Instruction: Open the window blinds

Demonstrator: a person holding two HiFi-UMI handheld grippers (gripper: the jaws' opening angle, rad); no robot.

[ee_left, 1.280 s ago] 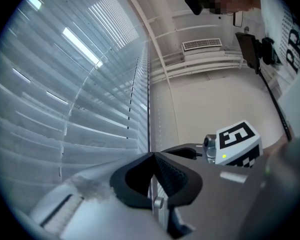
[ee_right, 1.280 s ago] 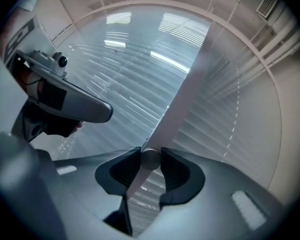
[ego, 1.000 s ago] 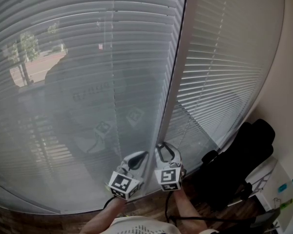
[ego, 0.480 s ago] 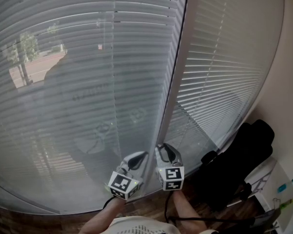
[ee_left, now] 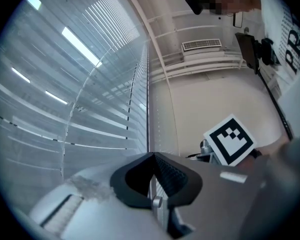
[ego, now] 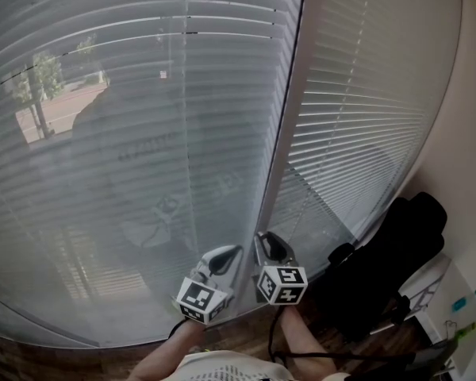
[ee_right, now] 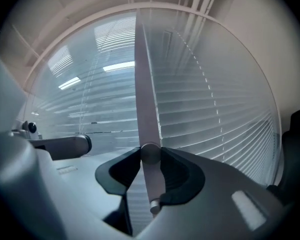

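Rolling since before, right claw (ee_right: 151,159) clamps the wand (ee_right: 146,109); slats (ego: 103,173) retilted; left claw (ee_left: 152,159) seemingly closed.

Wand's (ee_right: 146,114) upper end too faint to tell, forearms (ego: 301,341) cropped, street (ego: 59,113) outside hazy

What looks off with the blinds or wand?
Nothing stands out. The slats of the left blind and right blind lie even and unbent, and the wand runs straight up from the right gripper.
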